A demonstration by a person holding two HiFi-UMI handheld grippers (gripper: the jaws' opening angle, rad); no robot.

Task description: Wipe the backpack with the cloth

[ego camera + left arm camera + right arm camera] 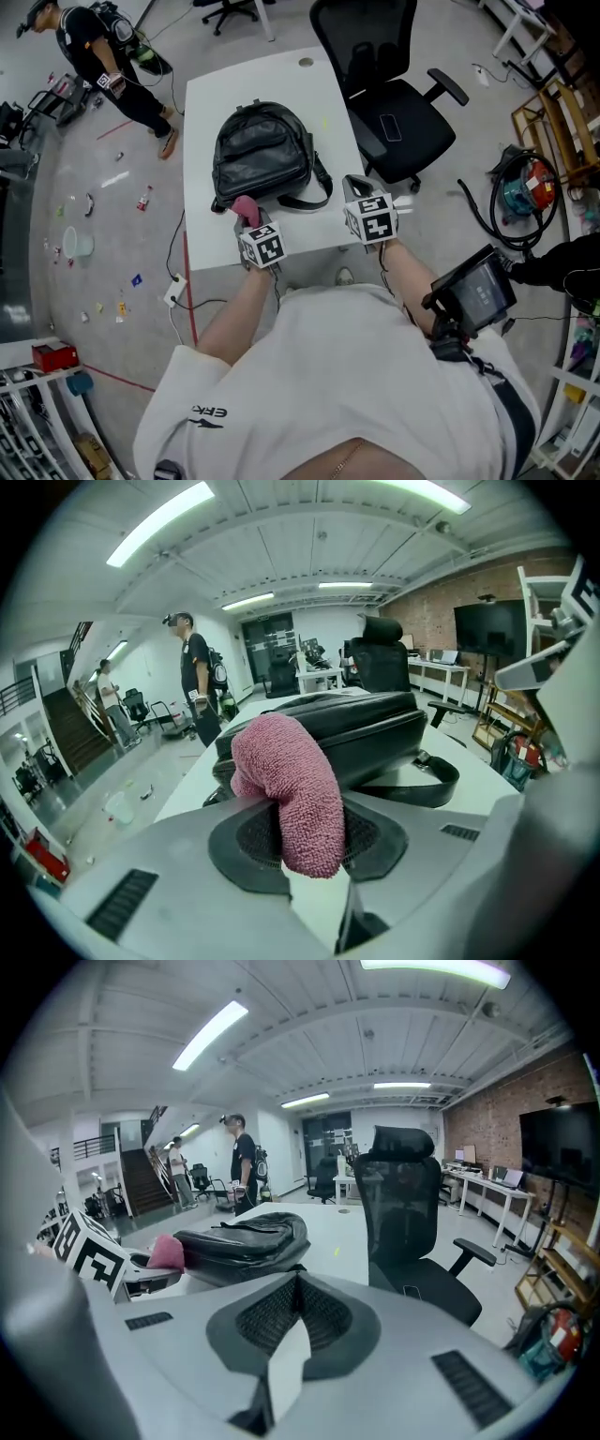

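Head view, backpack [261, 150]: black, lying flat on the white worktop [272, 80], its straps trailing toward the near edge.
Head view, cloth [246, 210]: pink, touching the near edge of the backpack, at the tip of the left hand-held gripper [251, 223].
Head view, right hand-held gripper [356, 186]: over the worktop's near right corner, just right of the backpack's strap and apart from the bag.
Head view, surroundings: a black office chair [394, 122] stands to the right of the worktop; a person [103, 52] stands on the floor to the far left.
Left gripper view, jaws: pinching the cloth [291, 789], which rises from between the pads, folds over and hangs down in front of them.
Left gripper view, backpack [337, 728]: directly behind the cloth and touching it, with a strap loop lying to the right.
Right gripper view, jaws: pressed together at the pads, gripping only each other.
Right gripper view, backpack [244, 1241]: ahead and to the left, apart from the jaws; the cloth [167, 1252] shows at the bag's left end beside the left hand-held gripper's marker cube [89, 1251].
Right gripper view, office chair: straight ahead, beyond the worktop's edge.
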